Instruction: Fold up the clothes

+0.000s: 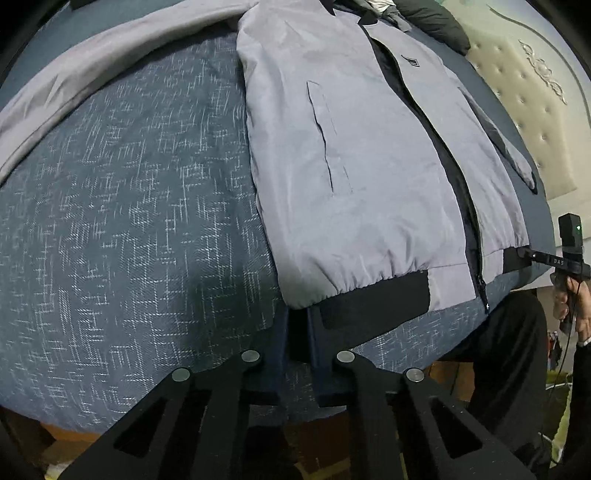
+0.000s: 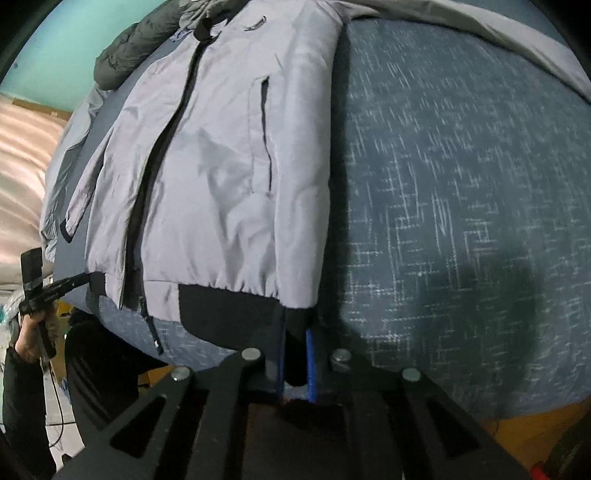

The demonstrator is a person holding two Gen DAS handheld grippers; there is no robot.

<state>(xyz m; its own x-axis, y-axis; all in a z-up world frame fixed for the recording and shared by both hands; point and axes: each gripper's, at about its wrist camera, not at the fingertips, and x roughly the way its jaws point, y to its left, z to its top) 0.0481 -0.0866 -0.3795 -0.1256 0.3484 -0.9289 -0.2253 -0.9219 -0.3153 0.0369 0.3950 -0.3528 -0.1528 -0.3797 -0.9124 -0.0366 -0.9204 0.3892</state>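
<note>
A grey zip jacket [image 1: 351,155] with a black hem band lies flat, front up, on the bed. Seen in the left wrist view, my left gripper [image 1: 298,325] is shut on the hem's near left corner. My right gripper [image 1: 522,254] pinches the opposite hem corner at the far right. The right wrist view shows the same jacket [image 2: 221,166], with my right gripper [image 2: 295,325] shut on the black band at its corner. My left gripper [image 2: 86,278] holds the other corner at the left. The zip is partly undone.
A blue patterned bed cover [image 1: 129,221] lies under the jacket. A long band of grey fabric [image 1: 74,74] crosses the far side. A dark puffy garment [image 1: 436,22] lies by the collar, near a tufted headboard [image 1: 535,110]. The person's dark trousers [image 1: 509,350] stand at the bed edge.
</note>
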